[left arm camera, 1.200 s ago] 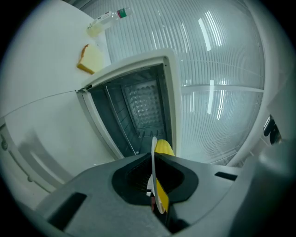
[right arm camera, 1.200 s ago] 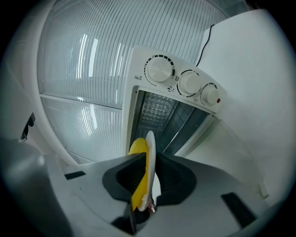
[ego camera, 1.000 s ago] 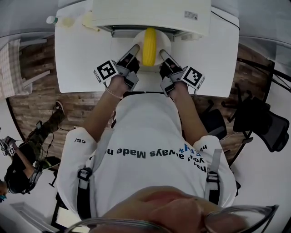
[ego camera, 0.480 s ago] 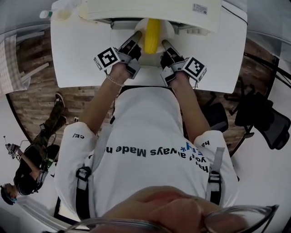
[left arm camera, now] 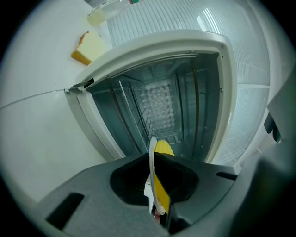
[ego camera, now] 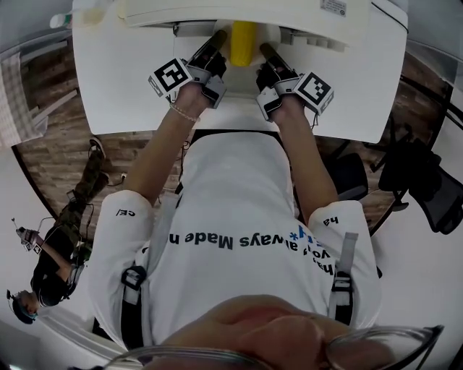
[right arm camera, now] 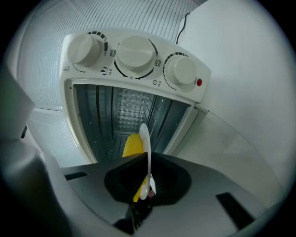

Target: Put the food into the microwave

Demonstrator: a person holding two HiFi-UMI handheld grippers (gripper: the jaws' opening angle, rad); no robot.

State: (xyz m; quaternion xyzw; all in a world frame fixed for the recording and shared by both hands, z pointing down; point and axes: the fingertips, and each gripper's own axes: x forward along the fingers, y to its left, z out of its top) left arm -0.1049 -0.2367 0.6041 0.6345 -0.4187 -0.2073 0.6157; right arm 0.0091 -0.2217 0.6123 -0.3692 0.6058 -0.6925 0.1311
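A white plate (ego camera: 262,32) carries a long yellow piece of food (ego camera: 243,37) at the mouth of the white microwave (ego camera: 239,10), half under its top. My left gripper (ego camera: 216,36) is shut on the plate's left rim and my right gripper (ego camera: 265,50) on its right rim. In the left gripper view the plate (left arm camera: 152,169) is edge-on between the jaws of the left gripper (left arm camera: 155,185), with the food (left arm camera: 163,149) at the open cavity (left arm camera: 162,102). The right gripper view has the plate (right arm camera: 145,155), the food (right arm camera: 132,144) and the right gripper (right arm camera: 145,185) below three knobs (right arm camera: 136,53).
The microwave stands on a white table (ego camera: 130,87). A yellow cake slice (left arm camera: 90,46) and a clear bottle (left arm camera: 104,9) lie to its left. A person (ego camera: 43,267) sits on the floor at the left; a black chair (ego camera: 427,188) stands at the right.
Both grippers have moved forward with the plate, so more of the plate and the yellow food now lies under the microwave's top.
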